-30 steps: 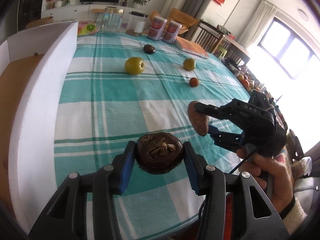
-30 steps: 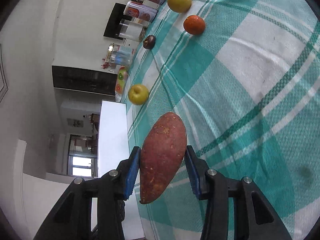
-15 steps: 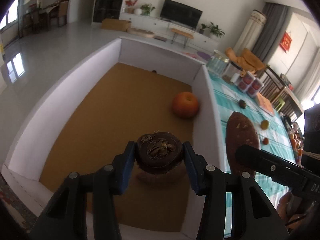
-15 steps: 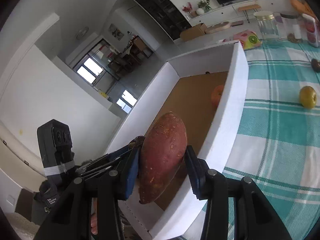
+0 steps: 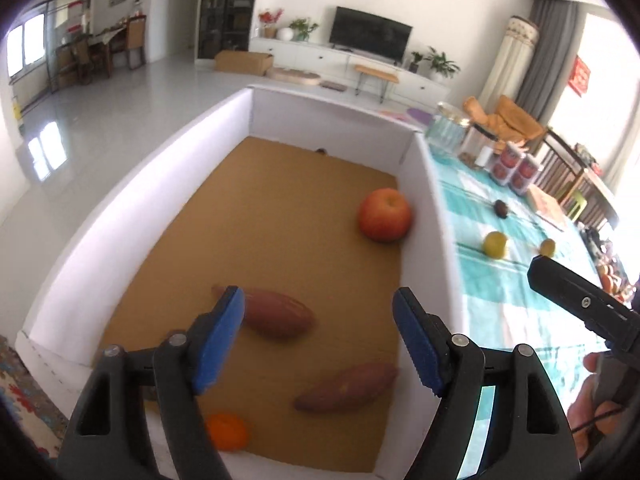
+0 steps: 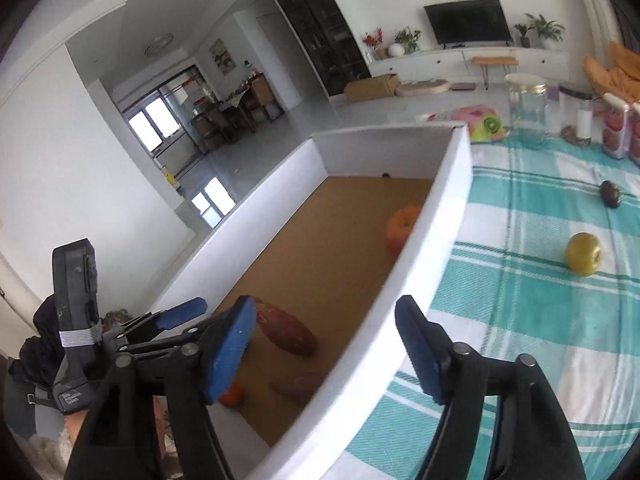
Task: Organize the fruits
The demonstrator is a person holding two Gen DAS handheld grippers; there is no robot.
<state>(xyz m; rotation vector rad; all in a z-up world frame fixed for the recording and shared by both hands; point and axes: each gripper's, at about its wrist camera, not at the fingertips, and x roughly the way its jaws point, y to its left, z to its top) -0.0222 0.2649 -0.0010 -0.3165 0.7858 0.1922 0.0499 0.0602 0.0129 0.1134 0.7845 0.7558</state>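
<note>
Sweet potatoes (image 5: 278,313) (image 5: 347,387) lie on the brown floor of the white box (image 5: 132,200), below the left gripper (image 5: 318,340), whose jaws are spread and empty. Right gripper (image 6: 324,350), also spread, straddles the box's wall above the checked tablecloth (image 6: 540,320).

You are looking at a surface (image 6: 520,320) covered in a teal and white checked cloth. A white-walled box (image 5: 424,216) with a brown floor is sitting at its left side. To the right of the box, a yellow-green fruit (image 6: 583,254) is lying on the cloth, a dark fruit (image 6: 610,194) is resting further back, and a smaller yellow fruit (image 5: 547,247) is sitting well to the right. At the far edge a glass jar (image 6: 527,108), red-labelled cans (image 5: 516,168) and a kiwi-patterned item (image 6: 484,122) are standing.
</note>
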